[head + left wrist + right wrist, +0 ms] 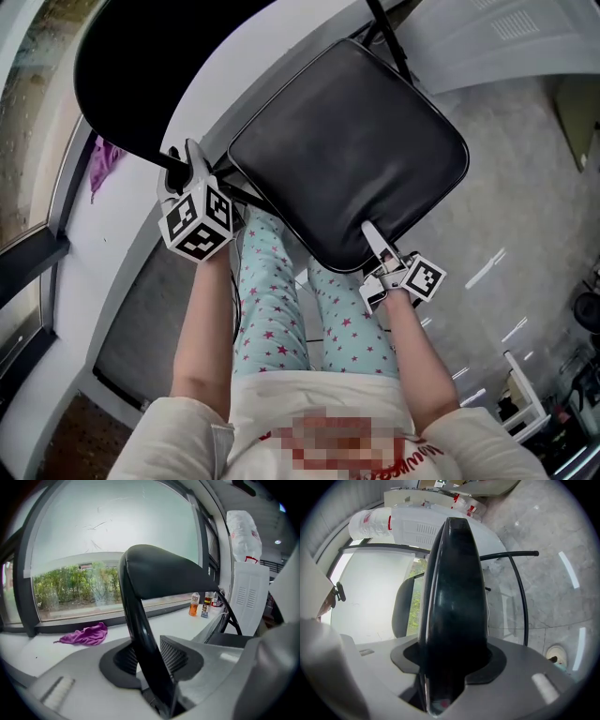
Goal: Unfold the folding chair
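**As I grip it at two places, the folding chair [309, 141] stands in front of the person's legs**

Where the head view looks down, the chair's black padded seat [347, 150] fills the middle, tilted. The rounded backrest [131, 66] is at the upper left. My left gripper [184, 161] bites the backrest's lower edge, and my right gripper [373, 236] takes the seat's near edge. Star-patterned trouser legs [267, 291] show below the seat, between the two forearms. Grey floor [525, 187] lies to the right, and a purple cloth [105, 161] lies on the white sill [112, 253] to the left.

In the left gripper view, the fingers [176, 656] are clenched on the backrest's thin black edge. That edge rises between them and curves over to the right. Beyond it, the cloth rests on the sill under a large window [108, 536], and a few bottles [200, 604] stand further along.

In the right gripper view, the fingers are closed on the seat, seen edge-on as a thick dark slab between them. A black frame tube [520, 592] bends across the floor behind it.
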{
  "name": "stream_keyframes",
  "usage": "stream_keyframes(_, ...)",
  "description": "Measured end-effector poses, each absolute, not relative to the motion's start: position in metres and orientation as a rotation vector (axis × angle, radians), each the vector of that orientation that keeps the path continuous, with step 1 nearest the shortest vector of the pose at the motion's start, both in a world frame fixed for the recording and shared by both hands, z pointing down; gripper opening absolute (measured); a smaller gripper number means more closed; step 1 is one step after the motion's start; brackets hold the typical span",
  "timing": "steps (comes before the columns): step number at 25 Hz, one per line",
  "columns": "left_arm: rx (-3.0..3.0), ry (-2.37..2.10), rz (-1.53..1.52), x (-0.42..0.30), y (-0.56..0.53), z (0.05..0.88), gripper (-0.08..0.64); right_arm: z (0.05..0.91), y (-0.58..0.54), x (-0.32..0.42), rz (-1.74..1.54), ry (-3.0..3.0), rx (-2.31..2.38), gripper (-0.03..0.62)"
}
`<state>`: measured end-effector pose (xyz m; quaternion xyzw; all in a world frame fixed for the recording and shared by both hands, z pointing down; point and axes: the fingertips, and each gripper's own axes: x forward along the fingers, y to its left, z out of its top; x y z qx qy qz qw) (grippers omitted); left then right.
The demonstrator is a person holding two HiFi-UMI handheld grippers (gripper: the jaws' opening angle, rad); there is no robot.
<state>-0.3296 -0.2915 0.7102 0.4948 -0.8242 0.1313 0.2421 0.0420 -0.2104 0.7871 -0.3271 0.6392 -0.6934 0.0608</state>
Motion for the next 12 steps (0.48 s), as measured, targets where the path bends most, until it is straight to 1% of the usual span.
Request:
stream_keyframes(5, 1.313, -2.17, 0.38, -0.277, -0.262, 0.732, 0.121, 0.784, -0.199, 0.069, -2.091, 1.939, -0.969, 0.239)
stream_keyframes(7, 1.23, -2.145, 0.33, -0.261, -0.246, 0.75, 0.144, 0.786, -0.197, 0.071, -2.085, 1.944, -0.96, 0.239)
stream_keyframes(8, 1.199, -2.15, 0.324, -0.257, -0.243, 0.755, 0.179, 0.788, -0.196, 0.071, -2.085, 1.941, -0.958, 0.239)
stream_keyframes(9, 1.181, -2.16, 0.332, -0.253, -0.243, 0.759, 0.196, 0.79, -0.195, 0.072, -2.085, 1.934, -0.955, 0.239)
stream_keyframes(11, 1.168, -2.156, 0.378, -0.244, -0.245, 0.762, 0.198, 0.79, -0.192, 0.084, -2.079, 1.913, -0.954, 0.241)
stream_keyframes(12, 1.169, -2.145, 0.409, -0.239, -0.245, 0.763, 0.178, 0.789, -0.189, 0.091, -2.075, 1.908, -0.956, 0.242)
